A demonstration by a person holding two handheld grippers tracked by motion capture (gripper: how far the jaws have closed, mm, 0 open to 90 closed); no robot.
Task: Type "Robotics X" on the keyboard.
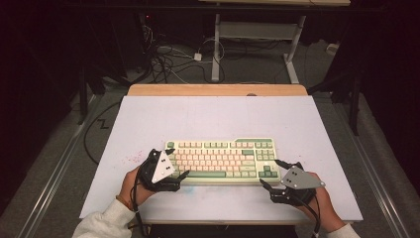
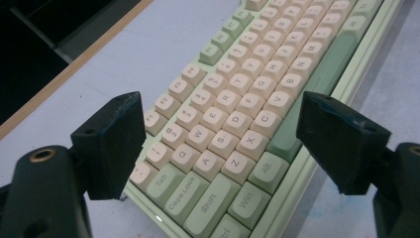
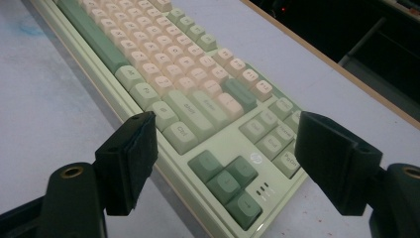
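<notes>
High view: keyboard (image 1: 220, 160) lies lower centre of the frame on the white board (image 1: 148, 119), long side running left to right. My left gripper (image 1: 179, 162) sits at its left end, my right gripper (image 1: 274, 173) at its right end, lower right of the frame.

Left gripper view: both jaws spread wide, straddling the keyboard's (image 2: 237, 129) left end. One jaw stands beyond the far edge near the number row, the other off the near edge by the Alt key. Neither pad touches the case; nothing held.

Right gripper view: jaws also spread, released, bracketing the keyboard's (image 3: 198, 114) right end. One jaw hangs just off the near edge beside Ctrl, the other past the far edge by the navigation keys. A gap shows at both pads.

Step, as I judge it: pre-grasp, both ends lined up for a two-handed pickup or shift. Next move calls for closing each pair on the case's long edges, evenly, pads low enough to bite the frame and not the keycaps.

Room: bare board on all sides of the keyboard, most of it toward the top of the frame up to the wooden strip (image 1: 218, 89). Near edge of the board is close behind my hands, so little room toward the bottom.
</notes>
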